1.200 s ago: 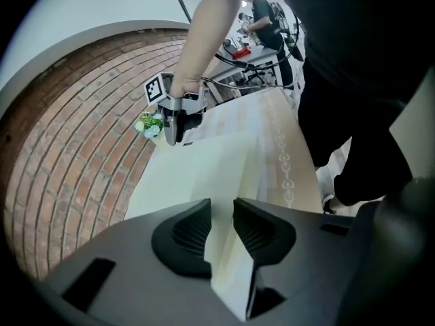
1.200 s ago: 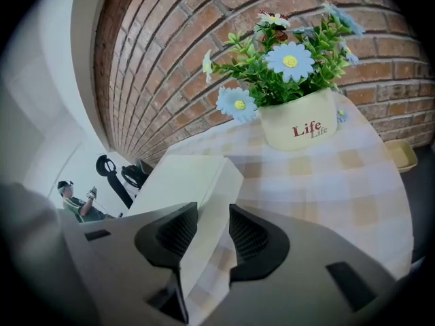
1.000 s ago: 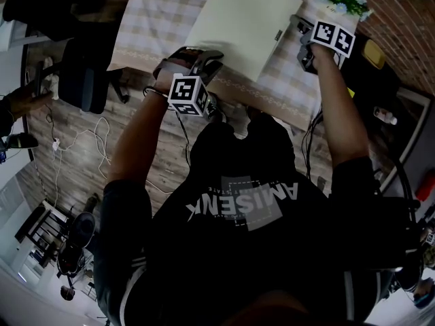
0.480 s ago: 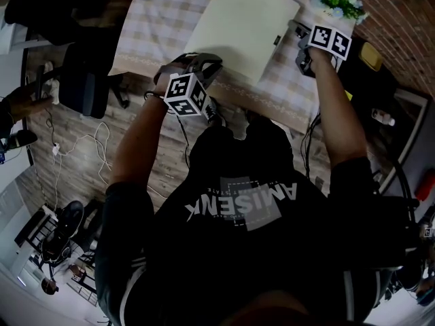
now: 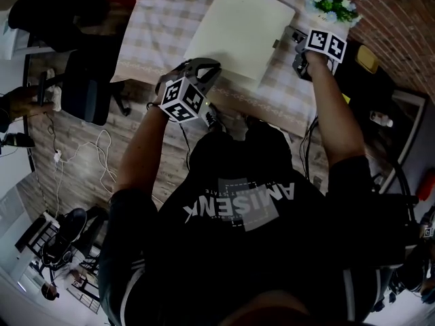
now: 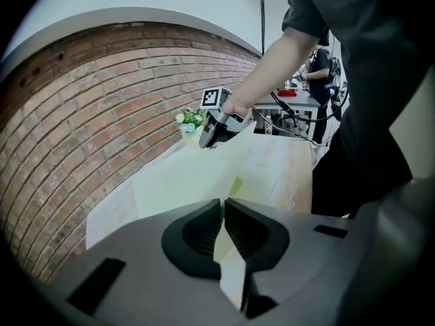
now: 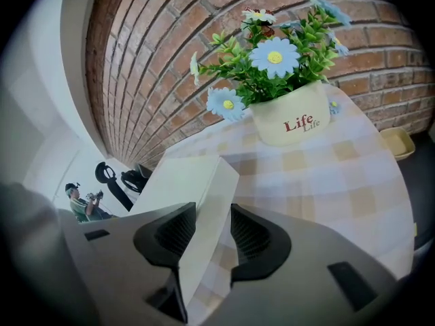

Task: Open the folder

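Nearest, the person's black printed T-shirt (image 5: 238, 243) fills the bottom of the head view, and both bare forearms reach out over a table under a beige-and-white checked cloth (image 5: 160, 19). At the table's near edge, the left gripper (image 5: 206, 67) sits at the near left corner of the pale cream rectangular folder (image 5: 241, 32). Its jaws have just been closing and now stand almost together. In the left gripper view a thin pale sheet, an edge of the folder's cover, runs through the narrow slit between the ribbed black pads, which pinch it.

The folder itself lies flat and closed on the cloth, turned at a slant to the table's edge and lying between the two grippers.

Farther out, at the folder's far right edge, the right gripper (image 5: 291, 34) points down at the thick side of the folder. Its jaws have just been opening and stand wide. The right gripper view shows the folder's blocky corner between them, close against the left pad, with checked cloth visible in the gap before the right pad, so nothing is clamped.

Just beyond that gripper stands a cream ceramic pot of white and blue artificial daisies (image 7: 289, 117), apart from the folder. Behind it rises a red brick wall (image 7: 170, 60).
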